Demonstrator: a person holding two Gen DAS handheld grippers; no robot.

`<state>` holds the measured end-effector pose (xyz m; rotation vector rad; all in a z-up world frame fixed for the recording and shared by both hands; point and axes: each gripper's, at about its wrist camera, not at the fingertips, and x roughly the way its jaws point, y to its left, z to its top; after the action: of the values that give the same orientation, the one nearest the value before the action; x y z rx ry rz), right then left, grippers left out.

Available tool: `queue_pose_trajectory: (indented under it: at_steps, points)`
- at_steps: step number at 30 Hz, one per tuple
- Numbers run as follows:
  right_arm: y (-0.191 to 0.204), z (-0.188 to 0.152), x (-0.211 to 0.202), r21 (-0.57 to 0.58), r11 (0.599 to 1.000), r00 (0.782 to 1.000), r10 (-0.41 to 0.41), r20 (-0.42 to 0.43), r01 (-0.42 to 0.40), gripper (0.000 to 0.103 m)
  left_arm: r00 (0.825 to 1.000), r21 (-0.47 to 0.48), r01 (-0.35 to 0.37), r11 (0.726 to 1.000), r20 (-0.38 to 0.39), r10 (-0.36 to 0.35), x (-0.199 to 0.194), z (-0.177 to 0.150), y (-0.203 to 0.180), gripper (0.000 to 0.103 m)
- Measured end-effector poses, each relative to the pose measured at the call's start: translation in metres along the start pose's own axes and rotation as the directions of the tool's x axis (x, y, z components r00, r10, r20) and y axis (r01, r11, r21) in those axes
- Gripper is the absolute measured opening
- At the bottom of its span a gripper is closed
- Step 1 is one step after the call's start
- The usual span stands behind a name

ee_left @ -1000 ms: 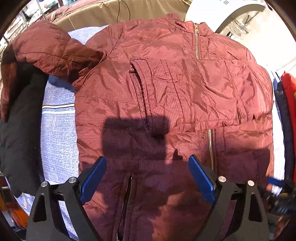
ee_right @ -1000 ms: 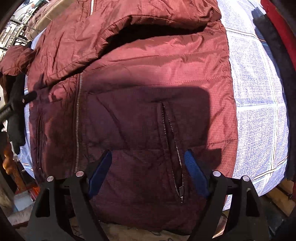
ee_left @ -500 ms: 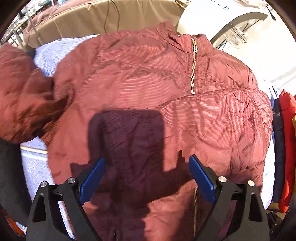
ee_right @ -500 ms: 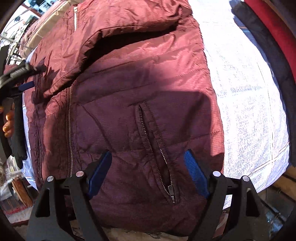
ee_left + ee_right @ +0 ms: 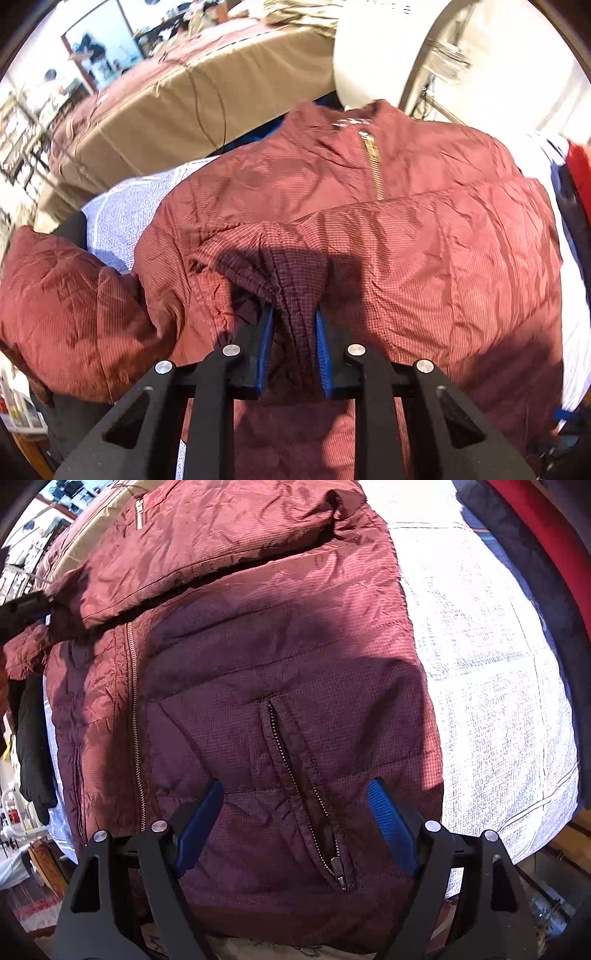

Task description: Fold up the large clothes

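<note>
My left claw [image 5: 293, 325] is clenched on the cuff of the maroon jacket's folded-over sleeve [image 5: 424, 258], which lies across the chest below the gold zipper [image 5: 375, 166]. My right claw [image 5: 295, 812] hangs released over the lower front, either side of the pocket zipper [image 5: 306, 794]. The jacket [image 5: 240, 646] lies spread on a pale blue checked cloth [image 5: 480, 664].

The left gripper [image 5: 293, 326] is clamped on a bunched fold of the jacket [image 5: 424, 258], its blue pads nearly together with the cloth pinched between them, at the cuff end of the sleeve lying across the chest. The right gripper [image 5: 295, 819] hangs over the jacket's lower front, fingers spread wide either side of the pocket zipper, gripping nothing.
</note>
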<state>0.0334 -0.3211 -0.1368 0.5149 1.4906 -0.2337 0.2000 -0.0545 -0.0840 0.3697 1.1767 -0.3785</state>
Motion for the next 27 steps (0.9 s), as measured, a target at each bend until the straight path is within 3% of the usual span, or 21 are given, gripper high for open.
queue_pose_trajectory:
  at_steps: [2, 4, 5, 6, 11, 17, 20, 23, 27]
  points:
    - [0.002, -0.001, 0.0, -0.015, 1.0, 1.0, 0.0, 0.001, 0.0, 0.08, 0.999, -0.018, 0.017, 1.0, -0.03, -0.018, 0.011, 0.004, 0.005, 0.025]
    - [0.007, 0.0, 0.0, -0.022, 1.0, 1.0, -0.003, 0.003, 0.003, 0.08, 0.998, -0.04, 0.006, 0.999, -0.064, -0.008, 0.02, 0.002, 0.007, 0.05]
    - [0.007, 0.0, -0.001, -0.024, 1.0, 1.0, -0.005, 0.004, 0.005, 0.08, 0.997, -0.058, 0.005, 0.998, -0.074, -0.01, 0.023, 0.001, 0.007, 0.071]
    - [0.006, 0.001, -0.001, -0.026, 1.0, 1.0, -0.008, 0.007, 0.008, 0.08, 0.997, -0.077, 0.014, 0.997, -0.071, -0.019, 0.023, -0.002, 0.006, 0.081]
    - [0.009, 0.016, -0.015, -0.049, 0.999, 0.998, -0.022, 0.062, 0.025, 0.08, 0.997, -0.16, 0.044, 0.986, -0.06, -0.054, 0.014, -0.018, 0.01, 0.089]
    - [0.021, 0.083, -0.039, -0.127, 0.991, 0.98, -0.018, 0.198, 0.044, 0.08, 1.0, -0.196, 0.018, 0.98, -0.002, -0.019, -0.002, -0.027, 0.022, 0.089]
    - [0.041, 0.121, -0.038, -0.176, 0.982, 0.968, -0.024, 0.249, 0.07, 0.08, 1.0, -0.161, 0.023, 0.987, 0.013, -0.021, -0.006, -0.02, 0.018, 0.089]
    - [0.058, 0.154, -0.032, -0.216, 0.971, 0.964, -0.044, 0.261, 0.103, 0.08, 1.0, -0.096, 0.012, 0.995, 0.011, -0.011, -0.009, -0.014, 0.007, 0.089]
    - [0.067, 0.186, -0.001, -0.23, 0.965, 0.978, -0.083, 0.194, 0.128, 0.08, 0.998, -0.089, 0.031, 0.996, -0.052, -0.036, 0.009, -0.009, -0.004, 0.089]
